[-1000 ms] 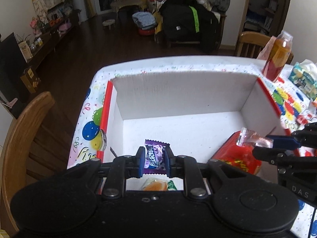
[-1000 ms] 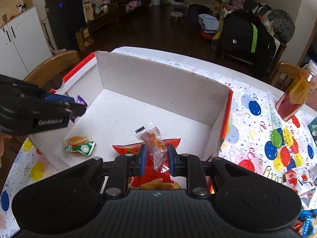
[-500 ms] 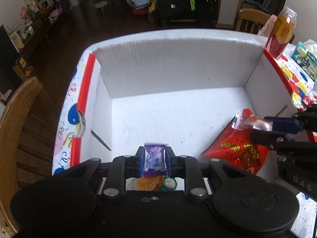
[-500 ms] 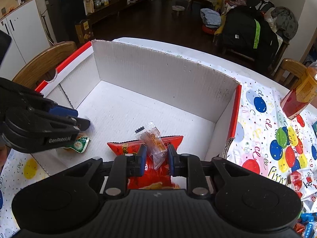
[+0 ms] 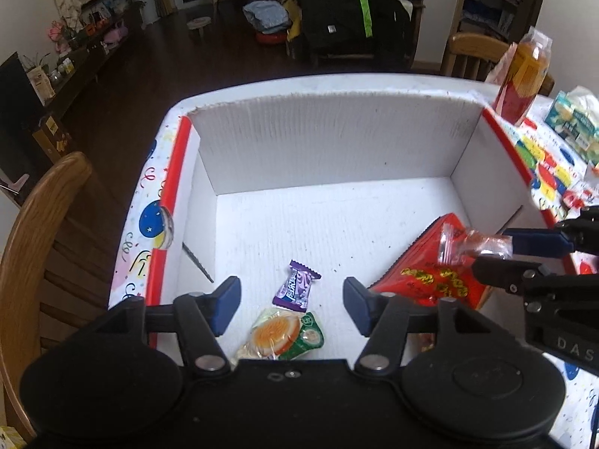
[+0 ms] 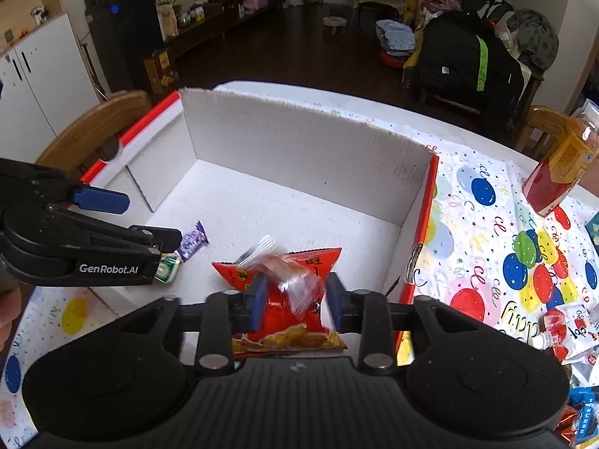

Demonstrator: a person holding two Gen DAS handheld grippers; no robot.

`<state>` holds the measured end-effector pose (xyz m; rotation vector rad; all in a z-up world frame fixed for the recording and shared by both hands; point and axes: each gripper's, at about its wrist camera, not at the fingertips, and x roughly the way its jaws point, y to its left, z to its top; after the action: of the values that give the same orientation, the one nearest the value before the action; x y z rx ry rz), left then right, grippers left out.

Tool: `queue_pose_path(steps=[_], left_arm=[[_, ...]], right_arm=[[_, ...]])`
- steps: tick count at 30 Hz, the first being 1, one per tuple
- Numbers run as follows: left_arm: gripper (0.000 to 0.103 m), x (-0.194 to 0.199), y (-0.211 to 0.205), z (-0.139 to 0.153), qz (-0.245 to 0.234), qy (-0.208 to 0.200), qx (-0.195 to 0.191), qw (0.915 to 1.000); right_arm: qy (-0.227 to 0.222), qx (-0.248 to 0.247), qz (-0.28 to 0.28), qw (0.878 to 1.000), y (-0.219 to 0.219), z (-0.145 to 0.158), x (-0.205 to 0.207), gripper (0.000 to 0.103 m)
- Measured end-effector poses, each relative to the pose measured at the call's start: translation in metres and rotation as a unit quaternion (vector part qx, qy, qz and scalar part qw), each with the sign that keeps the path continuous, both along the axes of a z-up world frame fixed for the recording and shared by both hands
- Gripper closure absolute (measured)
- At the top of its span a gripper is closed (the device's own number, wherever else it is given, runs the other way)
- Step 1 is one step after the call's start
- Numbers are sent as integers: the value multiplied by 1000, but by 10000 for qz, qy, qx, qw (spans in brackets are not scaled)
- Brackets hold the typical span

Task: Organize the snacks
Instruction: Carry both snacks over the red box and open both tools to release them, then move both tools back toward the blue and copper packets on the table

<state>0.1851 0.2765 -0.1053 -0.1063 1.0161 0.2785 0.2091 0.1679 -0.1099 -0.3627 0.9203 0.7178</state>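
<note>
A shallow box (image 5: 329, 149) of white corrugated cardboard with red-edged side flaps sat on a table under a glossy cloth (image 6: 498, 224) printed with bright balloons. On its ribbed floor lay a small purple candy (image 5: 297, 286) in a twisted wrapper, a crinkly green-and-orange packet (image 5: 282, 335) just beside it, and a shiny red pouch (image 5: 434, 273) near the right wall. The left gripper (image 5: 290, 305) stood wide open above the purple candy, holding nothing. The right gripper (image 6: 295, 299) had its blue pads parted, and a clear crackly sachet (image 6: 284, 275) sat blurred between them above the red pouch; whether it touched the pads could not be told. Wooden chairs (image 5: 33, 247) ringed the table, and beyond lay a dark floor and cluttered furniture.
</note>
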Motion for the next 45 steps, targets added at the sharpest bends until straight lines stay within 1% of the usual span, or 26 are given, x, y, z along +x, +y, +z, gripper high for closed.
queue_pose_path(steps=[1, 2, 4, 6, 8, 10, 16, 17, 19, 24, 26, 28, 33, 34, 37, 41, 45], left_arm=[[36, -3, -1, 3, 18, -56, 11, 10000], [35, -5, -1, 5, 21, -98, 42, 9999], [34, -9, -3, 10, 32, -175, 71, 9998], [33, -14, -4, 16, 64, -255, 84, 9996], [28, -19, -4, 22, 89, -367, 85, 9993], [27, -25, -5, 28, 90, -477, 76, 9988], [22, -39, -22, 48, -60, -815, 145, 9966], [21, -41, -25, 51, -92, -860, 150, 9961], [21, -45, -31, 57, -151, -956, 143, 9952], [19, -57, -49, 72, -288, -1215, 119, 9921], [17, -60, -55, 78, -340, -1288, 51, 9911], [16, -64, -63, 83, -381, -1377, -14, 9897], [11, -68, -85, 94, -599, -1572, -70, 9857], [10, -67, -90, 95, -637, -1585, -79, 9853], [6, -66, -107, 97, -773, -1654, -167, 9830], [1, -62, -135, 97, -1003, -1814, -243, 9780], [0, -56, -165, 95, -1252, -1911, -353, 9729]], right_arm=[[-68, 16, -11, 10000, -2, 2, -2, 41], [-142, 45, -6, 9999, -4, 5, -4, 38], [-224, 32, 33, 9997, -6, 9, -8, 38], [-208, 81, 26, 9997, -11, 13, -10, 38], [-181, 171, -7, 9997, -17, 18, -13, 38], [-138, 248, -41, 9996, -23, 23, -17, 38], [-127, 495, -136, 9986, -42, 39, -27, 37], [-129, 545, -141, 9983, -45, 42, -29, 36], [-148, 642, -202, 9976, -52, 49, -33, 32], [-154, 877, -308, 9955, -75, 64, -43, 31], [-178, 954, -382, 9946, -86, 69, -47, 27], [-207, 1048, -472, 9932, -100, 74, -50, 23], [-227, 1264, -756, 9888, -140, 83, -54, 22], [-268, 1268, -812, 9882, -149, 84, -55, 21], [-419, 1281, -980, 9860, -178, 87, -58, 20], [-580, 1176, -1226, 9838, -219, 86, -60, 20], [-615, 1137, -1476, 9806, -262, 81, -57, 20]])
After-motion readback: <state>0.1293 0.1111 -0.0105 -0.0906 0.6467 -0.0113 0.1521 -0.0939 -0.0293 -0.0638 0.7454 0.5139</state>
